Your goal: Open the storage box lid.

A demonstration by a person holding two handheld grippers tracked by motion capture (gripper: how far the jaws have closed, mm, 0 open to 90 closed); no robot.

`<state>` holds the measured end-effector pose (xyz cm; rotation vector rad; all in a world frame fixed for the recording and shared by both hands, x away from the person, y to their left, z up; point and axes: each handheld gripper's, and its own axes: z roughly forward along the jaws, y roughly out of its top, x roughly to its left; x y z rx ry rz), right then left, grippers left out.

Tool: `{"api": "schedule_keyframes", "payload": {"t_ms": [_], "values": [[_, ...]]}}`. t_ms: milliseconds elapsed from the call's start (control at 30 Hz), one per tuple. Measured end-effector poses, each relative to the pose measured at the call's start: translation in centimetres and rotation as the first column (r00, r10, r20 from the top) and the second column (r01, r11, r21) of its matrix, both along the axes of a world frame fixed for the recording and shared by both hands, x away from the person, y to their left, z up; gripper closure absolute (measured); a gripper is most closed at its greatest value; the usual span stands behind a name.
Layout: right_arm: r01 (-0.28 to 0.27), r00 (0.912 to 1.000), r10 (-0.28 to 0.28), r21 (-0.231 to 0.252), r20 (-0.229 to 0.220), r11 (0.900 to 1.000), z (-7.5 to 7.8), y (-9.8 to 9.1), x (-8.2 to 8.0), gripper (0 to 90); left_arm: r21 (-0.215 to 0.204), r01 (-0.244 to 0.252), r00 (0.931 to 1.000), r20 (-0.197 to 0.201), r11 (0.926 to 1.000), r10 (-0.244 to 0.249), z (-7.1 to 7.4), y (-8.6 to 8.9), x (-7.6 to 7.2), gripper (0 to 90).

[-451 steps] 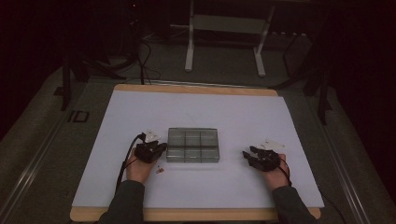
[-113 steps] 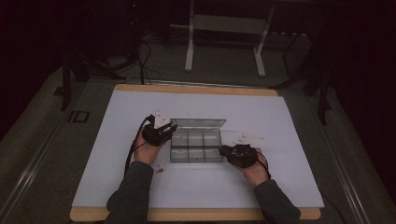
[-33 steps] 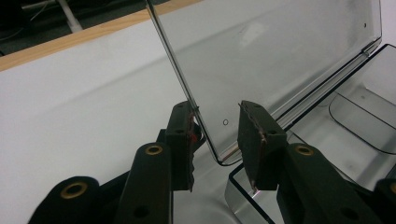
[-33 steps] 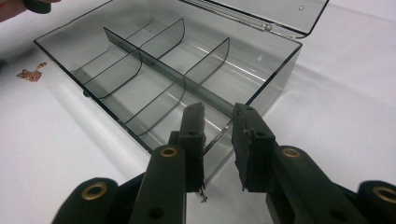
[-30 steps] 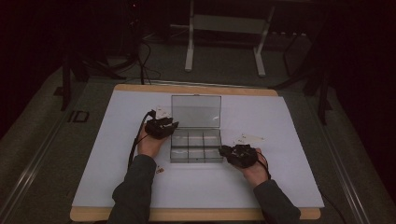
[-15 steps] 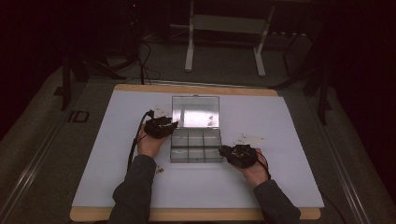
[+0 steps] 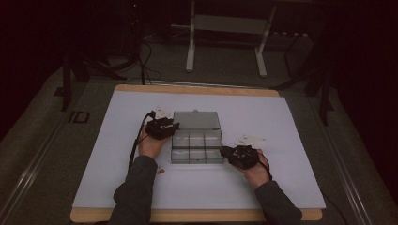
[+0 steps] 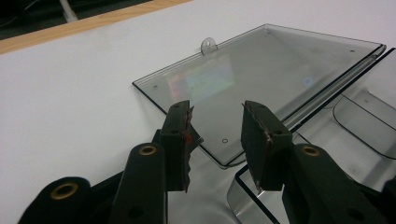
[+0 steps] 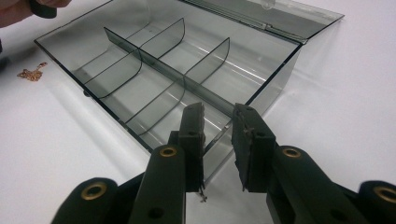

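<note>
Nearest, the right gripper (image 9: 217, 140) grips the box's (image 7: 197, 146) near right corner wall. Mid-table, the box runs left to right, its lid (image 8: 261, 84) lying flat behind it. Beside the lid, the left gripper (image 8: 217, 135) has just been opening, nothing between its jaws.

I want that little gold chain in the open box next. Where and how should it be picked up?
Grip the gold chain across its bunched middle, coming straight down with the left tongs, which are nearer. It lies flat on the white table beside the box, so a side approach would probably slide it.
</note>
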<state>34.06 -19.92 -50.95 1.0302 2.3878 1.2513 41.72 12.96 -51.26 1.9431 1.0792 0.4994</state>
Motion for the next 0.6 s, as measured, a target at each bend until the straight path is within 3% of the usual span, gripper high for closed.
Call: {"api": "schedule_keyframes", "payload": {"t_ms": [600], "values": [[-0.002, 1.0000, 0.002, 0.008, 0.001, 1.0000, -0.10, -0.10, -0.28, 73.5, -0.008, 0.011, 0.9999, 0.002, 0.9999, -0.011, 0.03, -0.27, -0.03, 63.7]]}}
